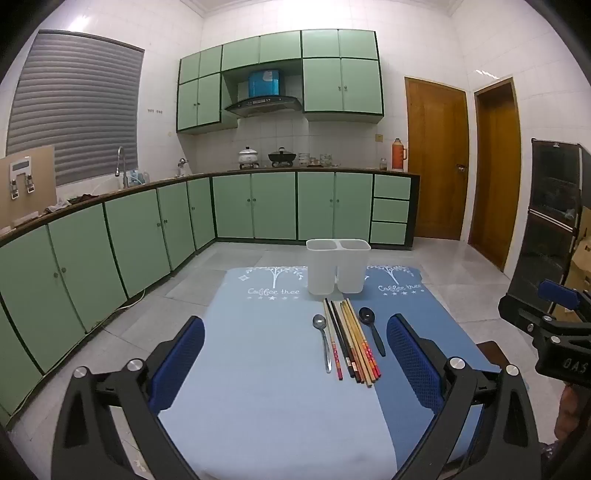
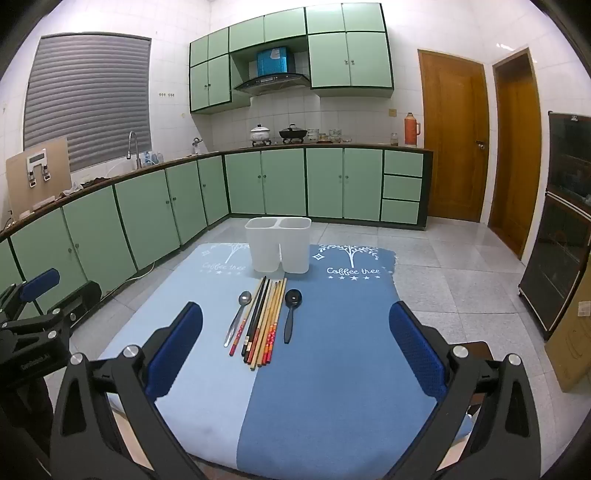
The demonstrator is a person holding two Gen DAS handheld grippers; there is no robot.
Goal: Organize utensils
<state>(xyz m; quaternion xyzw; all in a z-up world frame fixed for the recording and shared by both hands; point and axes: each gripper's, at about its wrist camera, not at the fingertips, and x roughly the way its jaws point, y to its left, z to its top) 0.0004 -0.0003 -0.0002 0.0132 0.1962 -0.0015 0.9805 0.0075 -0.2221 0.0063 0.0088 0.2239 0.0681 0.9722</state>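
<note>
Both the left gripper (image 1: pixel 295 363) and right gripper (image 2: pixel 295 350) were held wide apart, empty. Mid-frame, mixed wooden chopsticks (image 2: pixel 263 321) lay bundled below a white 2-compartment plastic holder (image 2: pixel 279 245); several could be dragged together.

The room is bright, and the light comes from lamps up high. I see white shine on the wall tiles (image 1: pixel 110 22) near the top, and small bright spots on the right wall. The floor (image 2: pixel 461 266) is a bit shiny too. Shadows are soft and small. The window blind (image 1: pixel 74 107) looks dark and grey. Both views are round like a fish bowl, so the green cabinets (image 2: pixel 110 229) bend and the corners go black. The middle is sharp. The edges look stretched and a little fuzzy. The colours look a bit blue-green.
</note>
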